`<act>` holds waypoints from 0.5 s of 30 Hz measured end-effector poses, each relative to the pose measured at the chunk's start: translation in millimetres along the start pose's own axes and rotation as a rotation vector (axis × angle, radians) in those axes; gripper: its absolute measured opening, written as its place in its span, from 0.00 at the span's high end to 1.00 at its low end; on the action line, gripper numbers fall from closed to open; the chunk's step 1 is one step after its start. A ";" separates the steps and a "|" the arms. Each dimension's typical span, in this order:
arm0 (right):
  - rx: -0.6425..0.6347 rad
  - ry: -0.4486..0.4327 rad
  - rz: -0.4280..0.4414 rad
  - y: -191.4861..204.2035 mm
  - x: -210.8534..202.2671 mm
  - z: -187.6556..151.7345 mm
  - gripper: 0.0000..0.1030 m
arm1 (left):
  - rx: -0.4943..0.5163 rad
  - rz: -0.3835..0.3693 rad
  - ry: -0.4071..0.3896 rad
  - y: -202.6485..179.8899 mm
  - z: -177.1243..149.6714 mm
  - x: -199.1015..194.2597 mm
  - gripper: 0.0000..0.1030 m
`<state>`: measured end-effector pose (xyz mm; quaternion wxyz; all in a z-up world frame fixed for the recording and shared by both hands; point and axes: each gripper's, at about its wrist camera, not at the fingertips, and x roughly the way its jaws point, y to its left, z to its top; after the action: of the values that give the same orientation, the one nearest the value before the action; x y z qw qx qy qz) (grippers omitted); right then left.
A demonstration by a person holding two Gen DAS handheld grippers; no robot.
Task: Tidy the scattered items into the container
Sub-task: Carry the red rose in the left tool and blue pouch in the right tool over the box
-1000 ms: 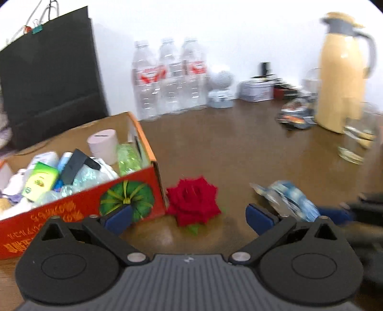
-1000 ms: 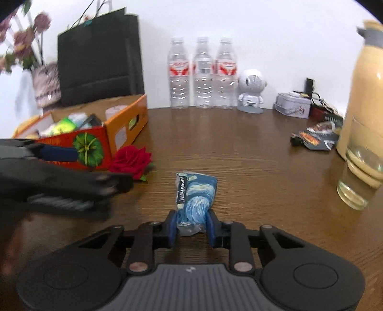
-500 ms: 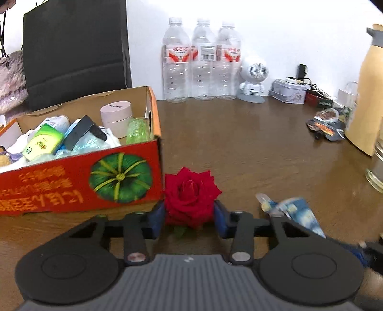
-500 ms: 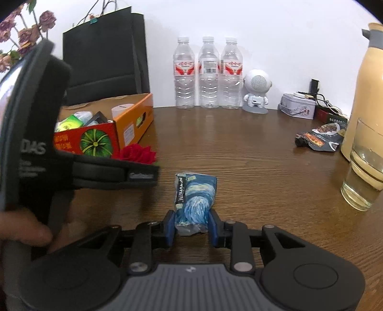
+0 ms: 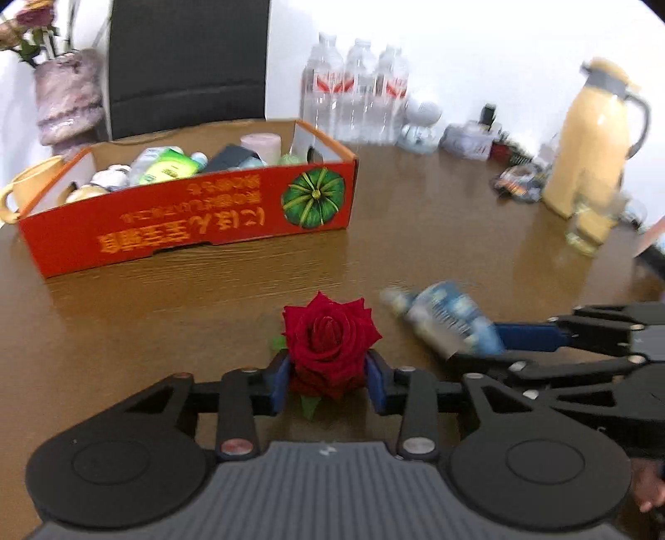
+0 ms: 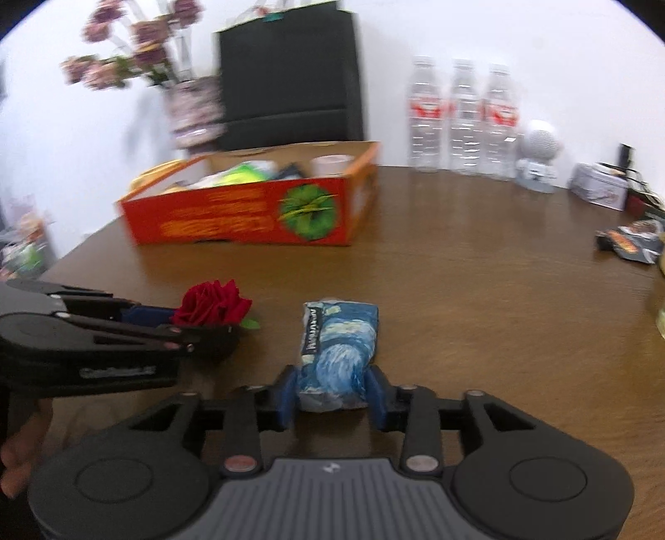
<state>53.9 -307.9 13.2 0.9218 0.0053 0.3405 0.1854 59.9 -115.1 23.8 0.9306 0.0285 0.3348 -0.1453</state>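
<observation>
This looks like a home or a small office room, set up around a brown wooden table [image 6: 478, 266] against a plain white wall [image 6: 519, 37]. Far ahead of the right gripper, three water bottles [image 6: 463, 116] stand in a row at the wall beside a small white speaker [image 6: 538, 160]. Ahead and to its left are a black paper bag [image 6: 289, 79] and a vase of dried flowers [image 6: 193, 110]. Ahead and to the right of the left gripper stands a cream thermos jug [image 5: 592, 137].

Orange box [image 5: 187, 226]: upside-down print, unreadable. Blue packet [image 6: 338, 353]: lettering blurred.
</observation>
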 end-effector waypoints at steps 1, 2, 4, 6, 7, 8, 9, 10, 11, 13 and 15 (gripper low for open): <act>0.002 -0.009 0.019 4.1 -4.3 -0.5 0.48 | 0.005 0.005 -0.020 2.2 -2.5 -7.8 0.30; 0.003 -0.020 0.022 7.7 -7.0 0.0 0.39 | 0.025 0.029 -0.042 2.6 -4.2 -10.9 0.26; -0.002 -0.034 0.005 14.2 -8.4 2.0 0.35 | 0.055 0.071 -0.062 3.6 -5.9 -10.0 0.20; -0.013 -0.026 -0.031 19.9 -3.7 3.6 0.35 | 0.051 0.083 -0.037 6.5 -5.7 -2.1 0.20; -0.015 -0.017 -0.044 21.7 -1.0 3.3 0.35 | 0.039 0.082 -0.016 8.4 -5.9 2.5 0.20; -0.015 -0.011 -0.053 23.0 0.9 2.1 0.35 | 0.036 0.082 -0.001 9.0 -6.8 4.7 0.20; -0.017 -0.002 -0.061 24.1 2.4 0.7 0.36 | 0.036 0.083 0.012 9.4 -7.9 6.4 0.20; -0.019 0.007 -0.070 25.2 3.7 -0.6 0.36 | 0.035 0.087 0.018 9.5 -9.4 4.7 0.20; -0.019 0.010 -0.070 25.6 4.2 -2.0 0.36 | 0.033 0.092 0.023 9.4 -11.0 2.3 0.20; -0.017 0.011 -0.065 25.9 4.6 -5.0 0.36 | 0.029 0.076 0.016 13.1 -15.1 -6.2 0.17; -0.019 0.006 -0.063 26.8 5.5 -6.8 0.44 | 0.015 0.025 0.007 18.6 -19.5 -13.9 0.08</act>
<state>44.4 -281.8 8.2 0.9260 -0.0149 0.3417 0.1596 43.2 -90.9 16.7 0.9310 0.0402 0.3364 -0.1360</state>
